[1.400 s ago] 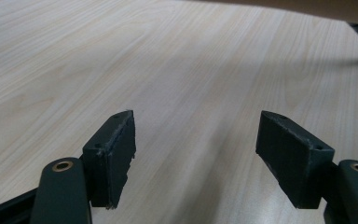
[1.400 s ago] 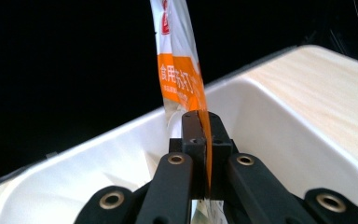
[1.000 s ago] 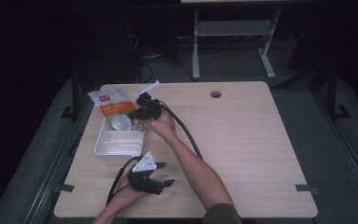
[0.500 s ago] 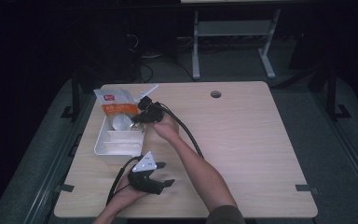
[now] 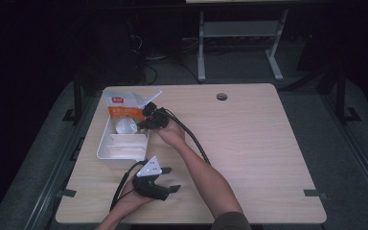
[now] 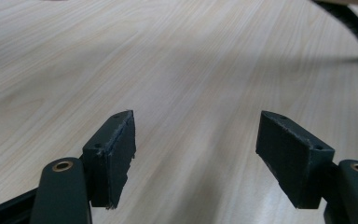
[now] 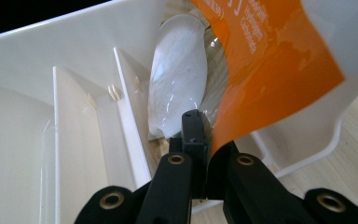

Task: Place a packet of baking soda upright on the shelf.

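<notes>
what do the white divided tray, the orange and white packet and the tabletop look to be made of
White divided tray: looks like moulded plastic, smooth and slightly glossy, with thin walls and dividers. Orange and white packet: thin glossy film or coated paper, hard to say which; it curves limply, catches glare and carries print. The right gripper is shut on its edge. Tabletop: pale wood grain, matte, probably laminate rather than solid wood.

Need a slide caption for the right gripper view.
Right gripper shut on orange-and-white packet, held over divided white tray.
</notes>
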